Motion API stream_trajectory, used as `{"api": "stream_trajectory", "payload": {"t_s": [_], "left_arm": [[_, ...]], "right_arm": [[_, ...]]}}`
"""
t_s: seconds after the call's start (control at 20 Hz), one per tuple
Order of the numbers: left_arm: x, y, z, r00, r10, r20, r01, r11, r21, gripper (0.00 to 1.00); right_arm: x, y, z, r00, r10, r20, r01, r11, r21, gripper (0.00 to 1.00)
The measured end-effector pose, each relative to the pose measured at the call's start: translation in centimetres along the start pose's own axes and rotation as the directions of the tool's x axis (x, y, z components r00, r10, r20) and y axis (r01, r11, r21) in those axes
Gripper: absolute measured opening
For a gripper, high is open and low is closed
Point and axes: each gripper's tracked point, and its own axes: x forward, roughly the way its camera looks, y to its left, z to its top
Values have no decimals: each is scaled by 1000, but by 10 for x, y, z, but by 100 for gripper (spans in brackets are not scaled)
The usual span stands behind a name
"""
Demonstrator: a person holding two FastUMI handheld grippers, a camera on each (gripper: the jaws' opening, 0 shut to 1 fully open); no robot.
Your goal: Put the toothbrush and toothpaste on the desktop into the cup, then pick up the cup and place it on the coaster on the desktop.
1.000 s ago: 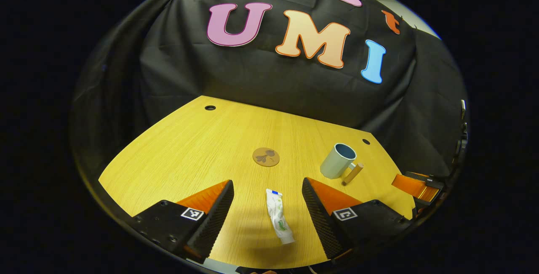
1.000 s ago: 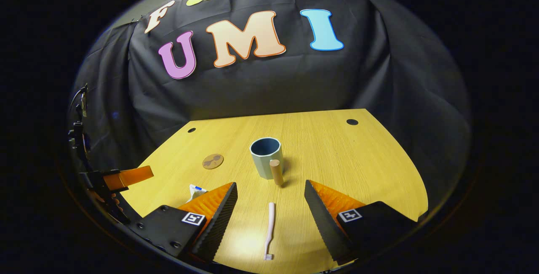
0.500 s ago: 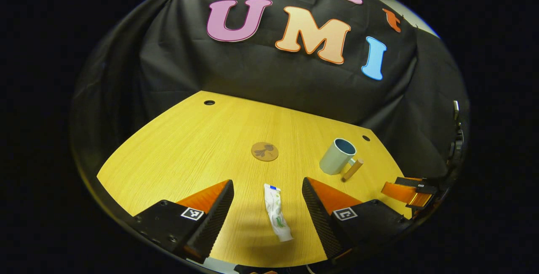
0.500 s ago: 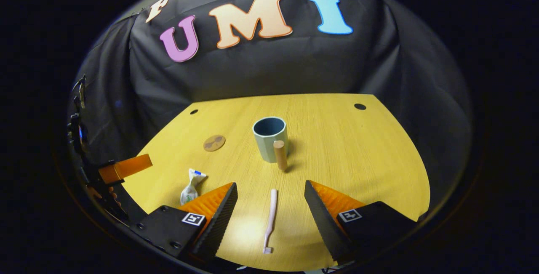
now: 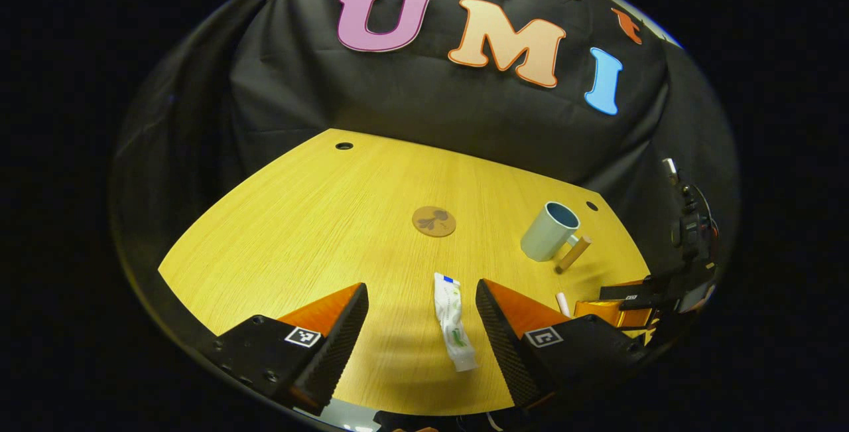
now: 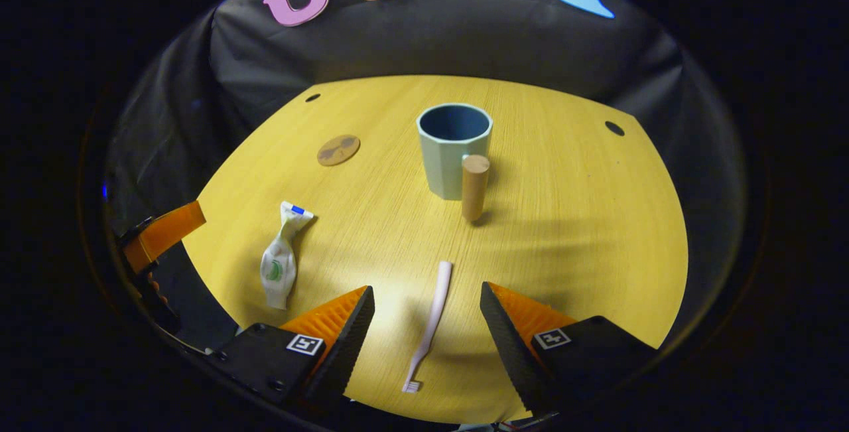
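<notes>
A white toothpaste tube (image 5: 454,322) lies on the yellow desktop between the open fingers of my left gripper (image 5: 421,299), nearer its right finger. In the right gripper view the same tube (image 6: 278,263) lies at the left. A pink toothbrush (image 6: 429,323) lies lengthwise between the open fingers of my right gripper (image 6: 424,302), bristles toward me. The pale green cup (image 6: 454,149) with a wooden handle (image 6: 474,186) stands upright beyond it. In the left gripper view the cup (image 5: 550,231) stands at the right. A round brown coaster (image 5: 434,221) lies mid-table, also the coaster (image 6: 338,150) left of the cup.
The desktop (image 5: 318,219) has small round holes near its back corners. In the left gripper view the right gripper (image 5: 630,309) reaches in at the right edge. In the right gripper view the left gripper (image 6: 162,236) shows at the left edge. Black cloth hangs behind the table.
My right gripper has tilted down and moved forward over the toothbrush, so the cup looms larger. My left gripper shifted slightly left, so the tube now lies closer to its right finger.
</notes>
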Motion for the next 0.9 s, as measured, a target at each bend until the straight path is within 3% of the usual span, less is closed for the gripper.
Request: {"api": "stream_trajectory", "payload": {"t_s": [0.1, 0.25, 0.3, 0.4, 0.45, 0.5, 0.6, 0.7, 0.75, 0.85, 0.9], "left_arm": [[-1, 6, -2, 1000, 18, -8, -18, 1000, -1, 95], [1, 11, -8, 999, 37, -27, -37, 999, -10, 95], [1, 12, -10, 999, 39, -34, -40, 999, -17, 94], [3, 12, -14, 998, 37, -51, -38, 999, -25, 95], [4, 11, -15, 998, 33, -57, -34, 999, -24, 95], [6, 9, -16, 998, 29, -61, -30, 999, -20, 95], [7, 6, -17, 997, 23, -69, -23, 1000, -7, 95], [9, 5, -17, 997, 17, -74, -16, 1000, 3, 95], [11, 4, -18, 997, 14, -78, -14, 1000, 7, 95], [13, 5, -19, 996, 12, -91, -11, 1000, 12, 95], [14, 4, -20, 995, 12, -95, -11, 1000, 14, 95]], "right_arm": [[9, -1, -5, 998, -7, -60, 7, 1000, -9, 99], [21, -3, -7, 992, -15, -125, 18, 1000, 17, 94], [24, -4, -8, 989, -18, -144, 22, 999, 29, 99], [31, -11, -12, 981, -44, -190, 50, 998, 28, 99], [33, -14, -14, 977, -56, -208, 62, 998, 24, 94], [35, -16, -14, 973, -67, -221, 75, 997, 24, 99], [40, -16, -16, 968, -72, -241, 83, 996, 36, 94], [43, -17, -15, 964, -82, -253, 93, 995, 31, 95], [44, -19, -14, 963, -89, -254, 99, 995, 27, 92], [46, -19, -18, 954, -102, -283, 112, 993, 20, 65], [48, -21, -21, 950, -113, -291, 122, 992, 12, 64]]}}
